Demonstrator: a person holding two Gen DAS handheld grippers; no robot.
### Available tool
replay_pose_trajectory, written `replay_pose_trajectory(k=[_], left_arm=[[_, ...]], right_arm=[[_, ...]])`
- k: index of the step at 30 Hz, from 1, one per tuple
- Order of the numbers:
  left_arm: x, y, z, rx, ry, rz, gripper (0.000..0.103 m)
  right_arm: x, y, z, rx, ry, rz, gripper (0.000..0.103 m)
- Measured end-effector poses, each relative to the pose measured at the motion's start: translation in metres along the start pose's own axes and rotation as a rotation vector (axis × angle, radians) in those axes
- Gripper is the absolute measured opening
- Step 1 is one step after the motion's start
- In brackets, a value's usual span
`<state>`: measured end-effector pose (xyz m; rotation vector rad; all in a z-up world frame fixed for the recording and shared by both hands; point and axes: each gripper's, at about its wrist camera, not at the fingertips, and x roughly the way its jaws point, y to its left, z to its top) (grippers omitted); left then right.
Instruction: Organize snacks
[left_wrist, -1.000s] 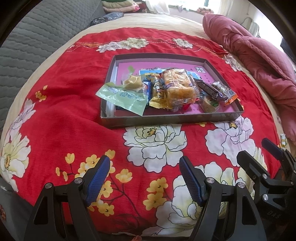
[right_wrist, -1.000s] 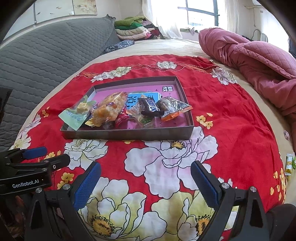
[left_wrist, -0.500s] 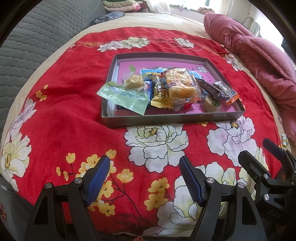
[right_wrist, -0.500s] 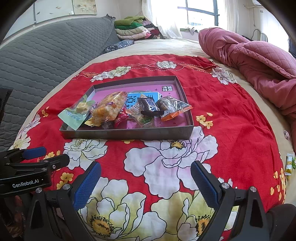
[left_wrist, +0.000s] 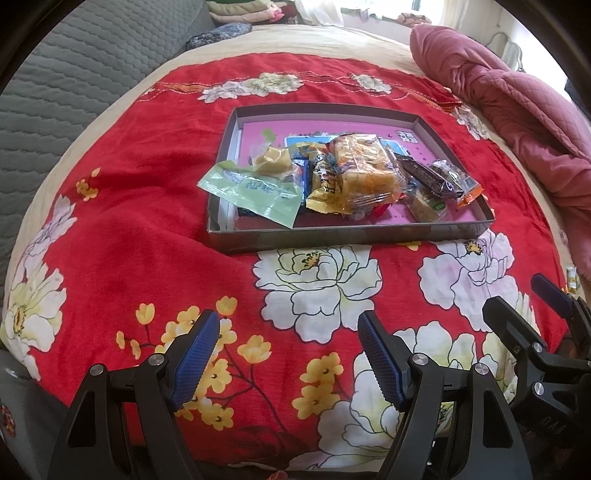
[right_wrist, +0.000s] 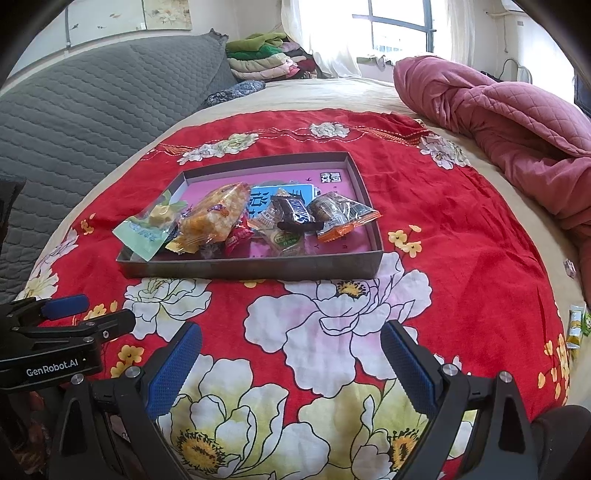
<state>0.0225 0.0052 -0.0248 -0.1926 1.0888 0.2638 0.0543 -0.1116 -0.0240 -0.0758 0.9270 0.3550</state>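
Observation:
A shallow grey tray (left_wrist: 332, 240) (right_wrist: 258, 267) with a pink floor sits on a red flowered blanket and holds several snack packets. Among them are a green packet (left_wrist: 255, 192) (right_wrist: 142, 236) hanging over the tray's left rim, an orange cracker pack (left_wrist: 364, 168) (right_wrist: 216, 216), a dark chocolate bar (left_wrist: 428, 177) (right_wrist: 293, 214) and an orange-edged packet (right_wrist: 341, 214). My left gripper (left_wrist: 288, 332) stands open over the blanket, well short of the tray, with nothing between its fingers. To its right, my right gripper (right_wrist: 291, 339) is open too and empty.
A crumpled pink quilt (right_wrist: 517, 122) lies at the right. A grey quilted cover (right_wrist: 92, 110) runs along the left, with folded clothes (right_wrist: 269, 59) behind. Two small loose packets (right_wrist: 576, 326) lie at the blanket's right edge.

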Motion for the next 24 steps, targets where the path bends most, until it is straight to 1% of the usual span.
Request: replay_pose_trajectory(k=[10, 15, 17, 21, 24], left_arm=[[0.000, 0.000, 0.002, -0.003, -0.004, 0.006, 0.078], [0.001, 0.000, 0.004, -0.008, -0.018, -0.018, 0.078], [0.000, 0.001, 0.007, -0.006, -0.032, -0.016, 0.078], [-0.003, 0.011, 0.015, -0.026, -0.062, -0.030, 0.078], [-0.001, 0.029, 0.023, -0.059, -0.071, -0.004, 0.078]], right_arm=[[0.000, 0.002, 0.000, -0.015, -0.008, -0.007, 0.097], [0.002, 0.003, 0.001, -0.021, -0.009, -0.009, 0.097], [0.004, 0.002, 0.001, -0.019, -0.007, -0.012, 0.097], [0.007, -0.002, 0.003, -0.002, -0.012, -0.014, 0.098], [0.011, -0.016, 0.008, 0.049, -0.020, -0.020, 0.098]])
